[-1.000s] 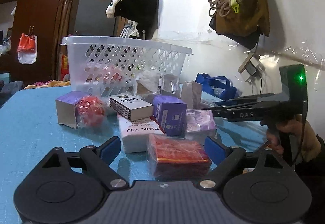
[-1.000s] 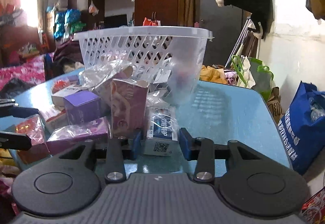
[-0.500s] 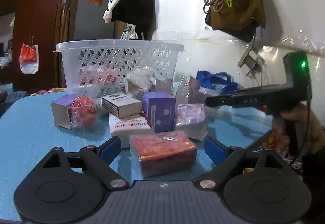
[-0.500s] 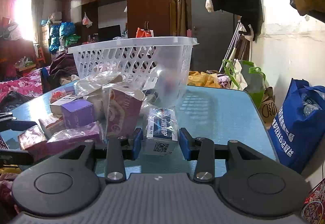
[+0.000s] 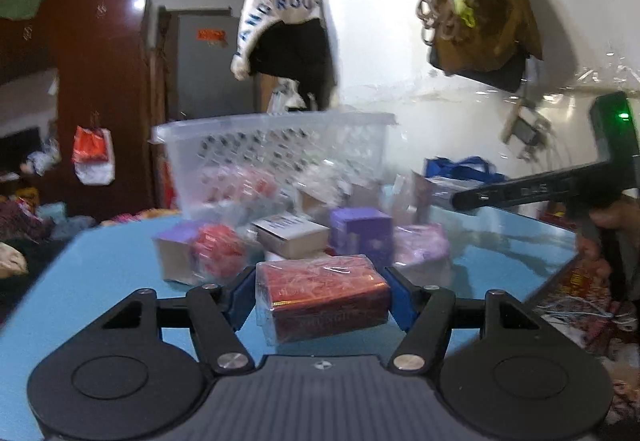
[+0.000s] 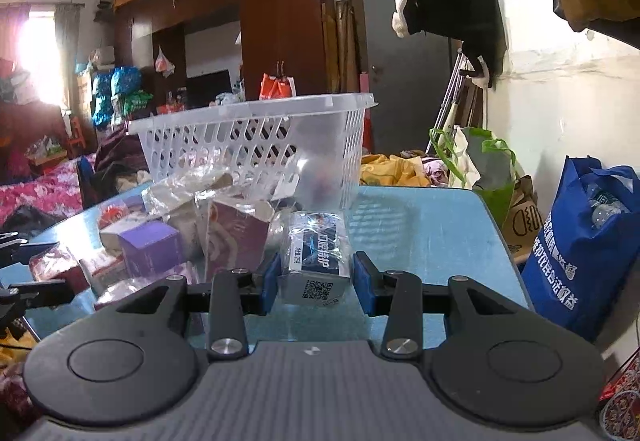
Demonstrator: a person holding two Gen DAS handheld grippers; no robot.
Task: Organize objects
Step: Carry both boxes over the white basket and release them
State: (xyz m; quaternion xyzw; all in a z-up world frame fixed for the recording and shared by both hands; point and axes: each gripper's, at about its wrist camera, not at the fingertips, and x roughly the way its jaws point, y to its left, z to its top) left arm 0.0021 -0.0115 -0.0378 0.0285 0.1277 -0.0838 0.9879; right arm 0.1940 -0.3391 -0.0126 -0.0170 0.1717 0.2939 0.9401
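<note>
A red box in clear wrap sits between the blue pads of my left gripper. The jaws are closing and both pads touch its sides; it tilts slightly above the blue table. My right gripper is shut on a blue-and-white wrapped pack with a QR code, near the white plastic basket. In the left wrist view the basket stands behind the pile, and the right gripper reaches in from the right.
Several boxes and wrapped packs lie before the basket: a purple box, a red round pack, a white carton. A blue bag stands beyond the table's right edge. Clothes and bags hang on the wall.
My left jaws have drawn in from wide apart until the pads meet the red box, and the view has tipped. The right gripper keeps its pack and has barely shifted.
</note>
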